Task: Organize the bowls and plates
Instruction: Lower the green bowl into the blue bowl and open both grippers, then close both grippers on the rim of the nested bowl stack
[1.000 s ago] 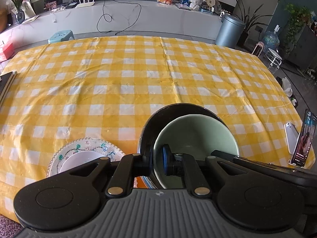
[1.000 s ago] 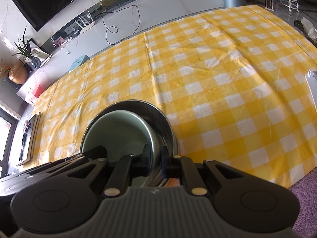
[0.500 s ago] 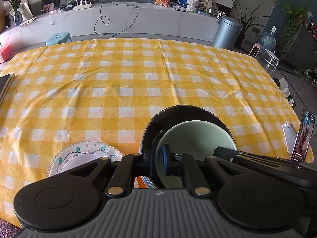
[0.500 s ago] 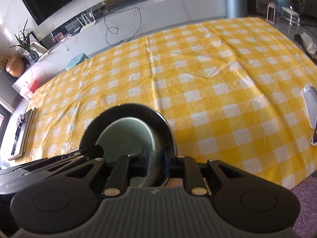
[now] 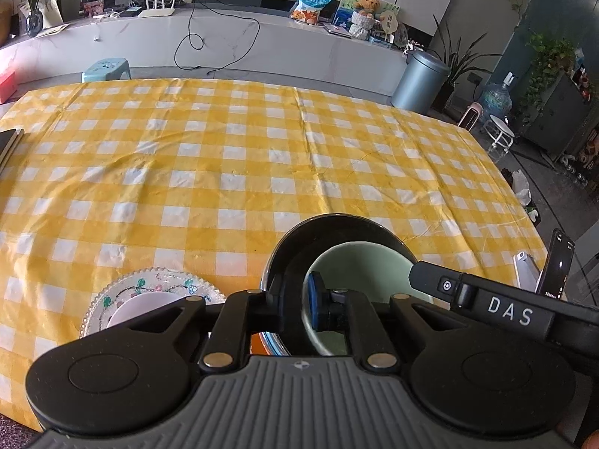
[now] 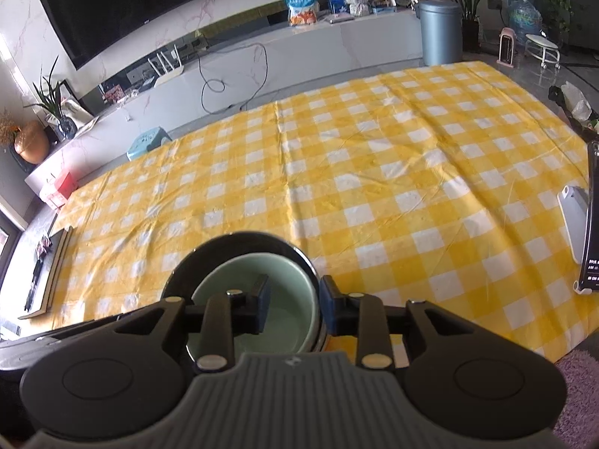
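Note:
A black bowl (image 5: pixel 337 232) with a pale green bowl (image 5: pixel 368 267) nested inside sits near the front edge of the yellow checked table (image 5: pixel 232 157). My left gripper (image 5: pixel 301 303) is shut on their left rims, with one finger outside the black bowl and the blue pad inside the green one. In the right wrist view, my right gripper (image 6: pixel 295 305) straddles the right rims of the black bowl (image 6: pixel 209 258) and green bowl (image 6: pixel 239 277). Its jaws are opening and the inner pad stands off the wall. A patterned glass plate (image 5: pixel 149 284) carrying a small white plate lies to the left.
A phone on a stand (image 5: pixel 559 265) and a white device (image 5: pixel 526 269) stand at the table's right edge. A dark flat object (image 5: pixel 9 142) lies at the left edge. Something orange (image 5: pixel 258 340) shows under the bowls. A purple rug (image 6: pixel 576 393) lies beyond the front edge.
The right gripper's jaws have spread apart off the bowl rims they were clamping. The left gripper keeps its hold. Both views have tipped up slightly; the bowls stay put.

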`<state>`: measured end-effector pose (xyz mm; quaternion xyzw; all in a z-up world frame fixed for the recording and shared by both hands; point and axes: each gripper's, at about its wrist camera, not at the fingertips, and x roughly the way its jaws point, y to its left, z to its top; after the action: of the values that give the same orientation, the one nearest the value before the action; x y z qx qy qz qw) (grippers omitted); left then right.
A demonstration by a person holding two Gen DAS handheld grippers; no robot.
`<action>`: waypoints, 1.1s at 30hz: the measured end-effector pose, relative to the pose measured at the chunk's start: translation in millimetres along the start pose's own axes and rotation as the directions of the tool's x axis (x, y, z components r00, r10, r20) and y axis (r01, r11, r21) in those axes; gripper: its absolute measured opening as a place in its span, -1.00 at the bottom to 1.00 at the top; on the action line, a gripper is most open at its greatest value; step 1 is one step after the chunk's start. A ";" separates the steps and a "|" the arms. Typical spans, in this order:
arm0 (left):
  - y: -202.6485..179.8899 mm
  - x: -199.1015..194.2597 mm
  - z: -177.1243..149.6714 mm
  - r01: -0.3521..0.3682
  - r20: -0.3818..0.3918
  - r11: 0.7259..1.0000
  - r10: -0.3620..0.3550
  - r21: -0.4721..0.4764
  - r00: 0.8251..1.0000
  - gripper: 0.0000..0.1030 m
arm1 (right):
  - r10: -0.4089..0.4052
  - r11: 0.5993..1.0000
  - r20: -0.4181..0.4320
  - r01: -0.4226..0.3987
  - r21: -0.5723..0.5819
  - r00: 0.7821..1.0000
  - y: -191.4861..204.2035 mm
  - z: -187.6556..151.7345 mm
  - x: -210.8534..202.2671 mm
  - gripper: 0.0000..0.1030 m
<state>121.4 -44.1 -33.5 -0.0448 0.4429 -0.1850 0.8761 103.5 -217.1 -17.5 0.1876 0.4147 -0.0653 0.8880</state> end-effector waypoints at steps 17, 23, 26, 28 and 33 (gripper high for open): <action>32.2 1.8 -5.2 0.071 0.041 0.984 -0.065 -0.163 0.997 0.13 | -0.022 0.992 -0.007 0.022 0.126 1.000 -27.6 -4.9 6.4 0.00; 37.7 1.2 -9.3 0.095 0.060 0.976 -0.084 -0.198 0.995 -0.52 | -0.015 0.990 0.029 0.010 0.140 0.999 -30.5 -4.1 -0.8 -0.64; 37.3 0.6 -9.2 0.078 0.063 0.979 -0.067 -0.190 0.996 -0.71 | 0.005 0.994 0.037 -0.009 0.113 0.999 -25.8 -3.8 -2.6 -0.82; 38.8 1.0 -9.1 0.072 0.061 0.979 -0.062 -0.192 0.996 -0.82 | 0.018 0.995 0.024 -0.020 0.103 1.000 -23.4 -4.2 -0.5 -0.88; 40.7 2.2 -9.3 0.072 0.059 0.978 -0.061 -0.195 0.996 -0.87 | 0.004 0.996 0.004 -0.005 0.088 1.000 -21.3 -6.8 5.0 -1.00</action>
<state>126.8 -6.4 -50.6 -0.1509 0.4343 -0.1682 0.8720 96.1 -233.9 -31.2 0.2273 0.4091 -0.0818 0.8799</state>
